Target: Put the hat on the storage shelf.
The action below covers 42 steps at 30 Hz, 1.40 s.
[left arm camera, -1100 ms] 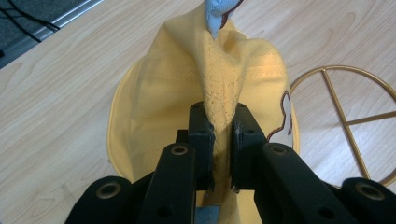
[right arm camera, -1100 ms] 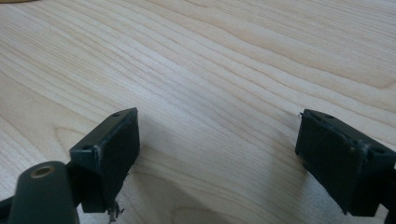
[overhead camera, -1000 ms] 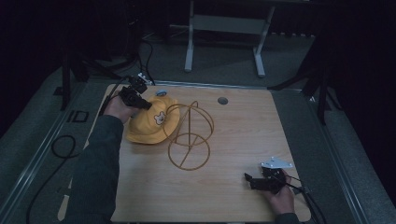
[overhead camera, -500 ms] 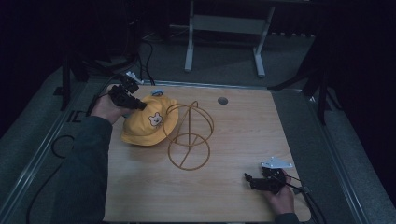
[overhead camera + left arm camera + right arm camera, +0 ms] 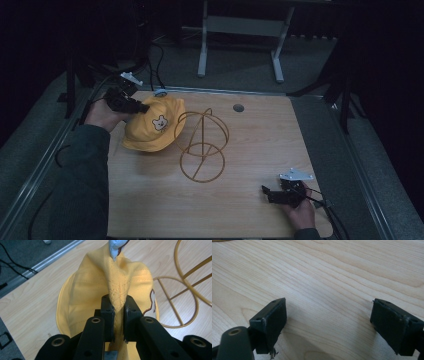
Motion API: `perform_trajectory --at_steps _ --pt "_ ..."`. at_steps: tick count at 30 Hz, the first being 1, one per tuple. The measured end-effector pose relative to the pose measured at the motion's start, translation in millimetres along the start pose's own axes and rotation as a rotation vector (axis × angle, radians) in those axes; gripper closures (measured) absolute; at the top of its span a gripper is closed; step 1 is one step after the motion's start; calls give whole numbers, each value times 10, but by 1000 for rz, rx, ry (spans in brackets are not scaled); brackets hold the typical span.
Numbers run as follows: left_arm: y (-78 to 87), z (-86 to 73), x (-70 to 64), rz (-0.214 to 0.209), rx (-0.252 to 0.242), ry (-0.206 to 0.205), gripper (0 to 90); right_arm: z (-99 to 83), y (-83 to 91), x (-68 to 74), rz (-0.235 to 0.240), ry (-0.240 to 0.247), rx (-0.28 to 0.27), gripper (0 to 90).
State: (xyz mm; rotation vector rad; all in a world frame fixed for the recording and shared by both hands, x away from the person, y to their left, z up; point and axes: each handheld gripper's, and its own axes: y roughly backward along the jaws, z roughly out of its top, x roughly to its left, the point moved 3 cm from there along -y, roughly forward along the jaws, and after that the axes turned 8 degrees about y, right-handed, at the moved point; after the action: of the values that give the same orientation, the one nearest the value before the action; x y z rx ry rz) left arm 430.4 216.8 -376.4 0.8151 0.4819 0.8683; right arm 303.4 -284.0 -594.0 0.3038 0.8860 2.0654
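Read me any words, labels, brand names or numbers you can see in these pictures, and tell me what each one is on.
There is no readable text.
yellow hat: a bear-face patch, a picture with no letters.
left gripper, right gripper, wire stand, wooden table: no markings legible.

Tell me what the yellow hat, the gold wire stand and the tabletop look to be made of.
Yellow bucket hat: woven cotton-like cloth, matte; stitched seams show and it folds where the left gripper pinches it. Gold wire hat stand: thin rods and hoops, probably painted or plated metal, slightly glossy. Pale wooden tabletop: light wood or wood-look laminate, smooth; a grain pattern shows, but which of the two is unclear.
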Motion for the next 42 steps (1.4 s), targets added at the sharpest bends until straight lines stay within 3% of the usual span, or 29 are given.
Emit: perform_trajectory --at_steps 15,32,42 --pt "242 -69 66 9 -40 12 811 0 -1 -2 -1 2 -1 136" --pt "397 -170 97 19 -20 -1 811 0 -1 -2 -1 2 -2 136" --pt "488 -129 45 20 -3 -40 810 1 -1 -1 0 1 -2 137"
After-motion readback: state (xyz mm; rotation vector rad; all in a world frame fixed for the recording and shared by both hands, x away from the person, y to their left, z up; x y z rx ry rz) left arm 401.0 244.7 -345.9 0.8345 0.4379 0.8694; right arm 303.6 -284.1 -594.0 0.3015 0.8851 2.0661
